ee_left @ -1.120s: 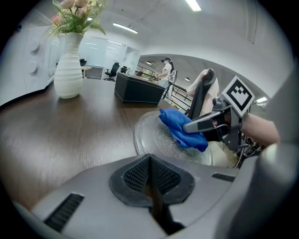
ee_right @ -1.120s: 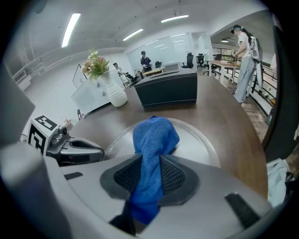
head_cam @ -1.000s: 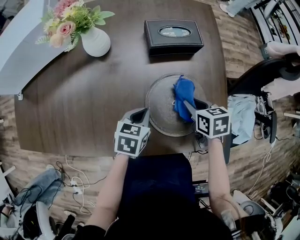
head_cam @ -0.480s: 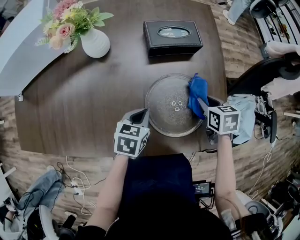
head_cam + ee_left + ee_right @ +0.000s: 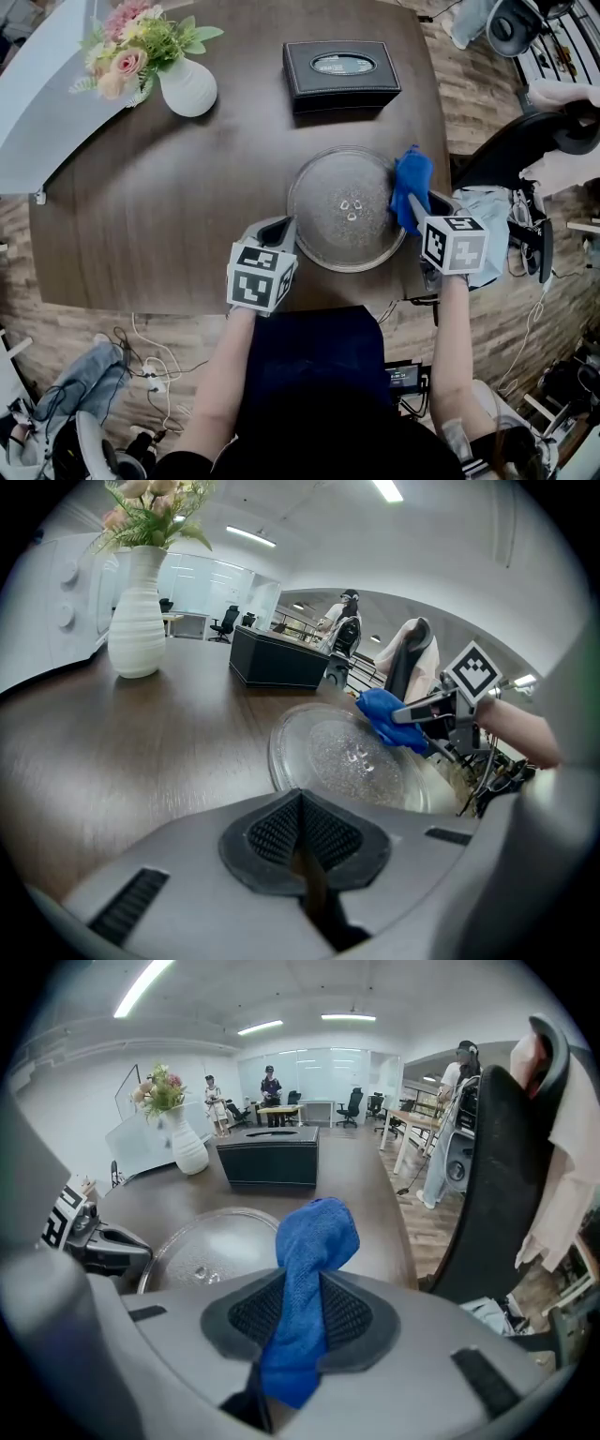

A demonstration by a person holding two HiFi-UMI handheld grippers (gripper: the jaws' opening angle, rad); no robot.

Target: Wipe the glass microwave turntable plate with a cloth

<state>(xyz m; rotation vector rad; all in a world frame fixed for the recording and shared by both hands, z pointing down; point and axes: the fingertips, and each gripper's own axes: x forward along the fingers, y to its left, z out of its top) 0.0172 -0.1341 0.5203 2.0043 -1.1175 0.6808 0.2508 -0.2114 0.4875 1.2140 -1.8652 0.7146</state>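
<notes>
The right claw [image 5: 300, 1309] is squeezed tight on the blue cloth [image 5: 312, 1241]. The cloth sticks out past the jaws in a soft lump. From the head view, the right claw [image 5: 413, 201] holds the blue cloth [image 5: 412, 176] at the right edge of the glass plate [image 5: 323, 214]. I cannot tell if the cloth is pressing on the glass.

The left claw [image 5: 302, 836] is closed, with its jaws pressed together and nothing in them. In the head view the left claw [image 5: 280, 228] sits just beside the near left edge of the plate. I cannot tell if it touches the plate.

The glass plate lies flat on the brown table [image 5: 169, 187], near the person and a little to the right. It is round and see-through, with three small bumps in the middle.

Far across the table, behind the plate, sits a black box [image 5: 342, 70] with an oval hole on top. At the far left stands a white vase [image 5: 187, 86] with pink flowers [image 5: 131, 42] and green leaves. A black chair [image 5: 525, 150] stands to the right of the table.
</notes>
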